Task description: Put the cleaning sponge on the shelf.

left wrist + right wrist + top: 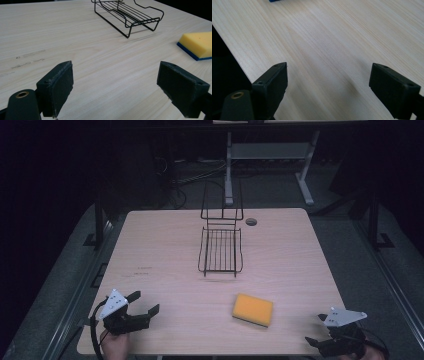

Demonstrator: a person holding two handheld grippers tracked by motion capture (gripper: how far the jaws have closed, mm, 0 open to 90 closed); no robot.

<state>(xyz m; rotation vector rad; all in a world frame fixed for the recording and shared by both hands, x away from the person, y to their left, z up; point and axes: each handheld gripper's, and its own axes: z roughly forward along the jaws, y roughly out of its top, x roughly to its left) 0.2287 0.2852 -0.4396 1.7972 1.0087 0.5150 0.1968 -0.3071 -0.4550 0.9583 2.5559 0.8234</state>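
High view: a yellow sponge [253,309] with a dark blue underside is seen lying flat on the pale wooden tabletop [165,250], toward the near edge. A black wire rack [220,250] is placed well beyond the sponge, toward the far edge. The left tongs [144,304] are held well to the left of the sponge, jaws spread apart and empty. The right tongs [316,329] are held to the right of the sponge, at the near corner, also spread and empty. Left gripper view: the left tongs [115,82] are shown wide apart above bare wood, with the sponge [198,44] ahead at the right and the wire rack [127,13] farther off behind it. Right gripper view: the right tongs [328,82] are shown parted over bare wood beside the tabletop's [332,40] edge, with a blue sliver of the sponge [274,0] at the top.
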